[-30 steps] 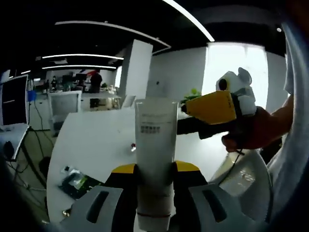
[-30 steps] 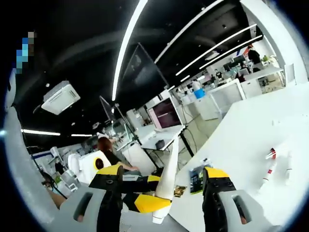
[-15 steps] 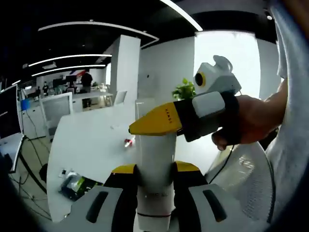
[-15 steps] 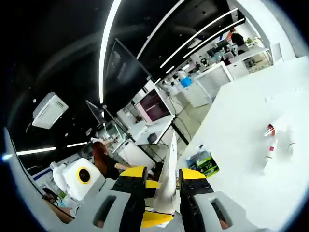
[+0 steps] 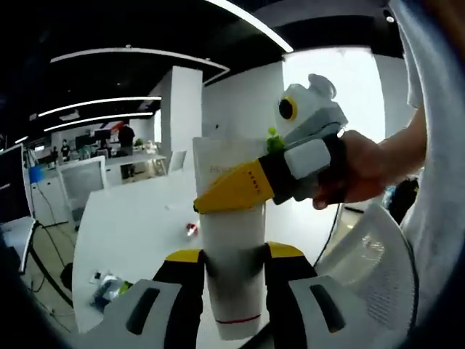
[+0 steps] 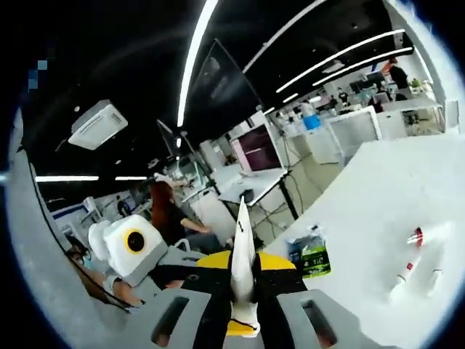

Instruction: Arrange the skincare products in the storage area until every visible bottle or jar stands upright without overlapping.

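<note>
In the left gripper view, our left gripper [image 5: 231,280] squeezes a white tube [image 5: 231,240] held up in the air above the white table [image 5: 138,218]. Our right gripper [image 5: 236,190] reaches in from the right and pinches the tube too.

In the right gripper view, our right gripper [image 6: 243,291] is closed tight on the thin edge of the tube [image 6: 242,251]. Two small bottles [image 6: 407,267] lie flat on the table [image 6: 363,196].

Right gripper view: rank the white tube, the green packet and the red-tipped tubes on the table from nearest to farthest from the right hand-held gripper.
1. White tube, clamped edge-on between its jaws.
2. Green packet, on the table's near edge, just right.
3. Red-tipped tubes, farther right on the table.
</note>
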A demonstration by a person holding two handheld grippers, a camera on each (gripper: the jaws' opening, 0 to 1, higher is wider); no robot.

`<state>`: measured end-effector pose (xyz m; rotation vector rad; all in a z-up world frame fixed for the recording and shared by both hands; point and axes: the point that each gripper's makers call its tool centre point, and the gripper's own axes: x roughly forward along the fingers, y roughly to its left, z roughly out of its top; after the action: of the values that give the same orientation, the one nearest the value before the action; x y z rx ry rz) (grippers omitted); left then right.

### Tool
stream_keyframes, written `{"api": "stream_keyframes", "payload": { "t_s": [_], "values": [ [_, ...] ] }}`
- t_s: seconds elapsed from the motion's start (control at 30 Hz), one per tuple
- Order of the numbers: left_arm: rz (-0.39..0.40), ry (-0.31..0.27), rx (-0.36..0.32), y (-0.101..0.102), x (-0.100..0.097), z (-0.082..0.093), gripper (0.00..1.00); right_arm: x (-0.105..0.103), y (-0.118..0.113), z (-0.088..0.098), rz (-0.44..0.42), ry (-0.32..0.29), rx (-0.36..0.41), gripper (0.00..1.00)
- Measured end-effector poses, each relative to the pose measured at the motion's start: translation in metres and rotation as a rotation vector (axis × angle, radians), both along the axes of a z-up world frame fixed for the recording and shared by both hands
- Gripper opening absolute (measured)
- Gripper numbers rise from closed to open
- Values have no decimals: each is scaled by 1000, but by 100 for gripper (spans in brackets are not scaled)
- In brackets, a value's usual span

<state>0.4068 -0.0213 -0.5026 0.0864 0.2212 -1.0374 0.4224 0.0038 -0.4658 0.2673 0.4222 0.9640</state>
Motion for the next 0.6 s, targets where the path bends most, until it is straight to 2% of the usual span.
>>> {"api": "stream_keyframes", "payload": {
  "t_s": [0.03,0.07,0.1,0.23,0.3,0.4,0.53,0.6],
  "values": [
    [-2,1,-10,0,-1,2,32,-4,2,1,58,-23,-24,5],
    [-3,0,-12,-1,-1,2,33,-6,3,2,81,-26,-28,4],
    [-17,7,-30,-2,-3,4,34,-12,6,4,153,-52,-44,4],
    [-79,35,-75,-7,-13,9,33,-32,13,17,348,-144,-50,4],
    [-129,33,-104,-10,-22,15,31,-41,14,23,423,-158,-35,4],
    [-188,37,-119,-13,-33,18,28,-52,14,32,521,-136,10,4],
    [-269,67,-128,-17,-47,17,24,-63,17,34,633,-134,2,4],
    [-271,78,-129,-16,-48,16,23,-64,21,33,659,-124,-6,5]
  ]
}}
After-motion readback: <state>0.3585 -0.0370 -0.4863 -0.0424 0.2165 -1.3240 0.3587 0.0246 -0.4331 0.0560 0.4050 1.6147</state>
